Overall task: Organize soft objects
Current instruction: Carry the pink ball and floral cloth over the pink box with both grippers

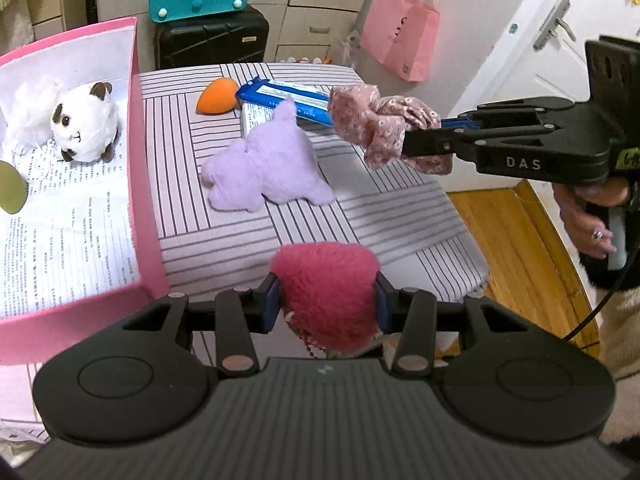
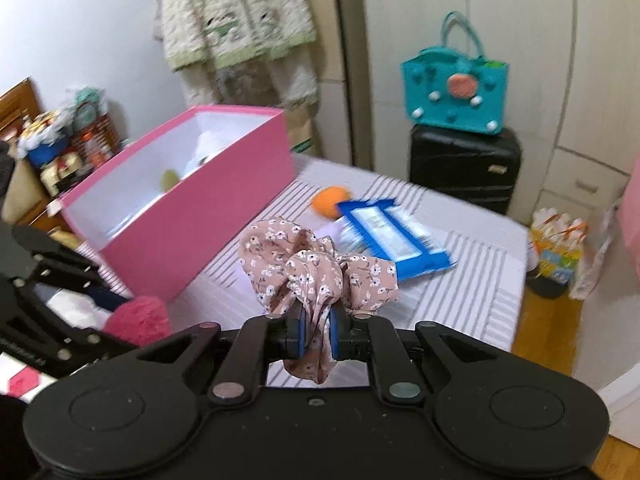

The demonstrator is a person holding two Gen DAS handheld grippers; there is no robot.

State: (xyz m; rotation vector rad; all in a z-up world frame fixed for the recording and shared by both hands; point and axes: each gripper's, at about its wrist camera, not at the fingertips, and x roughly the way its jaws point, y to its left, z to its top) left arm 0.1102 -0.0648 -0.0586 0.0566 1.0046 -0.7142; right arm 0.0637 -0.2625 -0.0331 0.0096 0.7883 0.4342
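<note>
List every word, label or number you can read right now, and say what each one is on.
"DAS": raised letters on the side of the right gripper.
Pink paper bag: dark lettering and a small square code, too blurred to read.
Blue packet: printed white label, too small to read.
Printed paper lining the pink box: dense lines of text, illegible.
Yellow tag on the right gripper's body: handwriting, cut off, unreadable.

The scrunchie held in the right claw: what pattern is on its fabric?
The scrunchie is dusty pink with small white flowers, clearest in the right wrist view.
</note>
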